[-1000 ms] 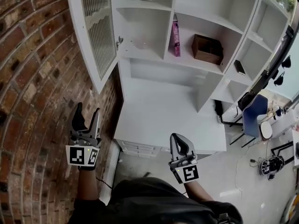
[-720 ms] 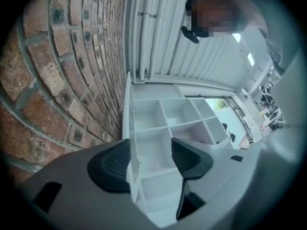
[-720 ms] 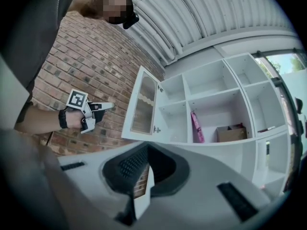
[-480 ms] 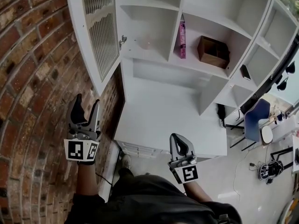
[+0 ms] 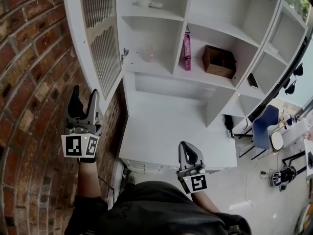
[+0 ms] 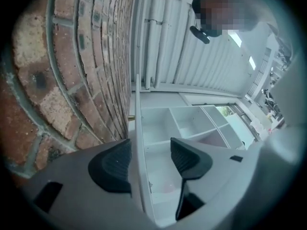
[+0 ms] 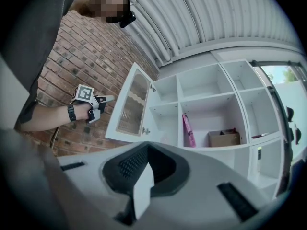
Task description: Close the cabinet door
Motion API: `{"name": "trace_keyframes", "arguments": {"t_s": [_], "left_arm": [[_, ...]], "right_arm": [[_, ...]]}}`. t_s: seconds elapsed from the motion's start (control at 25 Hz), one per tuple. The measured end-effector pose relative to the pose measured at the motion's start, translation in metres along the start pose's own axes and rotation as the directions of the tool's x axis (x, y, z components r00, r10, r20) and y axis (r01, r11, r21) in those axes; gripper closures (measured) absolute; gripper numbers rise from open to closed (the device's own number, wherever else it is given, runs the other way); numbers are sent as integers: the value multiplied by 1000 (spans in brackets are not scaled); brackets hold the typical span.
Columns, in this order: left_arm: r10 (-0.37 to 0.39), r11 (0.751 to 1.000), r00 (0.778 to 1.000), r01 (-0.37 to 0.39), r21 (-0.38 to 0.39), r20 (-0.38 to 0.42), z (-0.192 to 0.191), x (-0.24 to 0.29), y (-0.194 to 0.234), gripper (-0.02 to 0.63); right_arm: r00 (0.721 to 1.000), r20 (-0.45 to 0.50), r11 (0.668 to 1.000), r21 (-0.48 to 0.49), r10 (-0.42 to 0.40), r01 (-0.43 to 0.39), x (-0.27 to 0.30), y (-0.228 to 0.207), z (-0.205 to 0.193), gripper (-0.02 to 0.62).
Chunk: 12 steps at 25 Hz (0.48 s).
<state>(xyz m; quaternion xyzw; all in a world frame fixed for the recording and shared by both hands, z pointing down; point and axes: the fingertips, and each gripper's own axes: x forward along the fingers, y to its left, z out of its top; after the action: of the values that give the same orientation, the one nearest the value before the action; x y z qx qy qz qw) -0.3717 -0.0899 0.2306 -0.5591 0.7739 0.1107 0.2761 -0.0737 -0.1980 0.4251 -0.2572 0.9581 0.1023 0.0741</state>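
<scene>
Raised since before, our left hand-held gripper [image 5: 83, 95], jaws apart, nears the white ribbed-panel cabinet door [image 5: 100, 38]. Our right hand-held gripper [image 5: 188, 149] is closed.

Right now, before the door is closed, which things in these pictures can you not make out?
- Small white thing on the upper shelf: head view, too small to name.
- Door, side facing the brick wall: head view, hidden by the door itself.
- Brown box contents: head view, inside too dark.
- Dark flat thing right of the box: too small to name.
</scene>
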Motion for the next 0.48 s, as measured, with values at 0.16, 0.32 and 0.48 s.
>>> {"name": "trace_keyframes", "arguments": {"t_s": [0.16,0.32,0.48], "left_arm": [[5,1000,1000,-5,9,25,8,27,13,370],[-6,1000,998,4,27,61,17,50,18,388],[-15,999,997,11,49,75,20,67,19,400]], "right_arm": [[1000,3,1000,1,-15,15,10,-7,1,595],[1000,3,1000,3,-28,28,19,-14,-1,595],[999,4,999,10,-38,37,25,-20,-4,595]]}}
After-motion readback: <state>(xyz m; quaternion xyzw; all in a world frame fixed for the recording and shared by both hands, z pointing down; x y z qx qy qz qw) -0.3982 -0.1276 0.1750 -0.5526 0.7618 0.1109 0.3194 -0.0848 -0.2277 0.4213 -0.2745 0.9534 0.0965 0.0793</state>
